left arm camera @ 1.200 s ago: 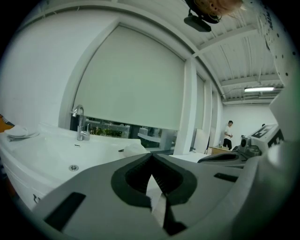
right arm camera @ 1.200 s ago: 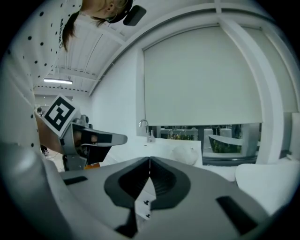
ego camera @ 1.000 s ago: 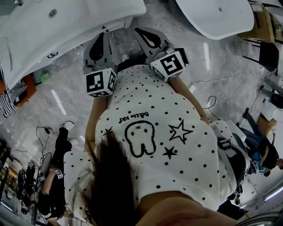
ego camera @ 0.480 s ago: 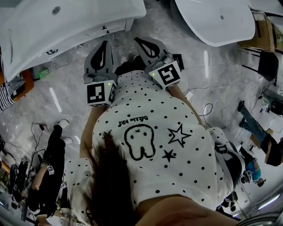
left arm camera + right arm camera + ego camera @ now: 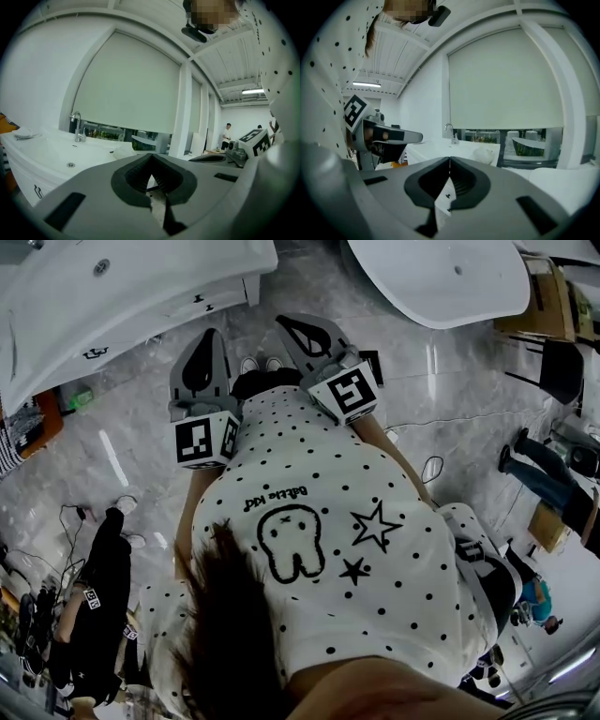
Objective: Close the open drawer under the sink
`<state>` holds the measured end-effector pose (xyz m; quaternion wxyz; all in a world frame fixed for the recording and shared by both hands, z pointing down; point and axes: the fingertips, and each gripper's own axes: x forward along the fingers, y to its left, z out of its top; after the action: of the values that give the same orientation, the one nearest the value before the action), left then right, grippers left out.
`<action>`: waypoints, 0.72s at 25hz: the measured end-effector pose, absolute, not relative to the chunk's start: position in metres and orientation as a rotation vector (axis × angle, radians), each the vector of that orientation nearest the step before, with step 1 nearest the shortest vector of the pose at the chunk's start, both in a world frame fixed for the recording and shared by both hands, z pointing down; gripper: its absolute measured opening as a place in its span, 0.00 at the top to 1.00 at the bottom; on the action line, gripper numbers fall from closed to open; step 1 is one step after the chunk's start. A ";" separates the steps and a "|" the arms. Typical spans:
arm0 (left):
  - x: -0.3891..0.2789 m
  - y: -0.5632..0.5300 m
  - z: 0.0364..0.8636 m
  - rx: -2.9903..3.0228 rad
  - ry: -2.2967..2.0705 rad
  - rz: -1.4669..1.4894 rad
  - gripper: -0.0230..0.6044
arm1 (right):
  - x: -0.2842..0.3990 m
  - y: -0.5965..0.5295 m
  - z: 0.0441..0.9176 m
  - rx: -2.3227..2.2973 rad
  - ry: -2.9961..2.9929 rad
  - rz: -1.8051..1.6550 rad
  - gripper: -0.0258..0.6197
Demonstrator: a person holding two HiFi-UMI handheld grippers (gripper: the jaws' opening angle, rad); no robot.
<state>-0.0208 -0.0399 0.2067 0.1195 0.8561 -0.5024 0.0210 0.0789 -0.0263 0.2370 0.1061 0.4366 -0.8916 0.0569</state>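
White porcelain filled the far left of the head view: the sink (image 5: 56, 306) sat on its cabinet, with the drawer fronts (image 5: 150, 326) and their small dark handles running along below the rim. From above I could not tell whether any drawer stood out from the cabinet. A strip of grey marble floor (image 5: 122, 437) separated the cabinet from both tools.

Just right of it, the left gripper (image 5: 211, 332) pointed towards the cabinet's right end, near it but not touching. Its jaws were pressed together with nothing between them. In the left gripper view (image 5: 151, 157) the basin, the tap (image 5: 77, 127) and one drawer handle (image 5: 36, 191) lay to the left of the closed jaw tips and beyond them.

The right gripper (image 5: 281, 321) was beside it, farther from the drawers, its jaws likewise closed on nothing. In the right gripper view (image 5: 449, 159) the sink lay straight ahead past the tips, well apart.

A second white basin (image 5: 441, 277) stood at the far right, and the person's dotted shirt (image 5: 319, 549) covered the near foreground.
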 end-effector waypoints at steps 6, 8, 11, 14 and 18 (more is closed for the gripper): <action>-0.004 -0.023 0.219 2.436 -1.473 0.025 0.96 | 0.101 -0.007 0.245 1.273 -2.605 0.157 0.94; 0.003 -0.017 0.222 2.434 -1.453 0.030 0.96 | 0.108 0.000 0.248 1.279 -2.594 0.161 0.94; 0.012 -0.012 0.220 2.441 -1.441 0.024 0.96 | 0.119 0.005 0.247 1.308 -2.583 0.159 0.94; 0.018 -0.007 0.217 2.454 -1.435 0.018 0.96 | 0.126 0.011 0.246 1.330 -2.577 0.162 0.94; 0.025 -0.002 0.218 2.495 -1.400 0.048 0.96 | 0.128 0.016 0.248 1.352 -2.568 0.165 0.94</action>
<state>0.0247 -0.0016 0.2182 0.1394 0.8634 -0.4846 0.0165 0.1278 0.0162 0.2480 0.1171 0.4618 -0.8774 0.0563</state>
